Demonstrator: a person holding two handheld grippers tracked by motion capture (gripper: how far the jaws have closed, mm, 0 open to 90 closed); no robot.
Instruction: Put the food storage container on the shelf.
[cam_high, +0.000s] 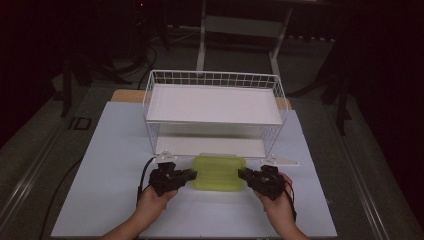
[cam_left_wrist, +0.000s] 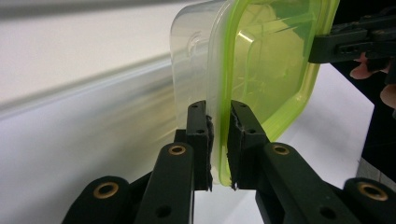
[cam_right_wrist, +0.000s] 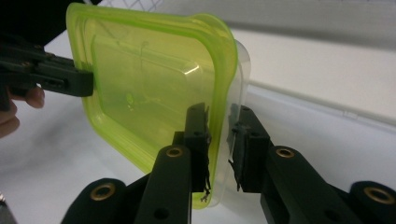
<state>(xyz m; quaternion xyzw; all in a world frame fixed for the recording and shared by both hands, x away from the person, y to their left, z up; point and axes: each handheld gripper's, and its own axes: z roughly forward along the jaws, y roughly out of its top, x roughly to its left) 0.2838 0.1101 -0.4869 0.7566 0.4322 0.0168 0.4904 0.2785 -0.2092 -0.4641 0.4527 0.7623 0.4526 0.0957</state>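
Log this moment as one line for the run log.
left gripper: shut on container left rim | right gripper: shut on its right rim | container: green lid on, in front of wire rack | table: white

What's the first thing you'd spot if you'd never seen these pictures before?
The bright green-lidded box jumps out, at the near edge of the white table. The left gripper pinches one end and the right gripper the other. Just behind it stands a white wire shelf.
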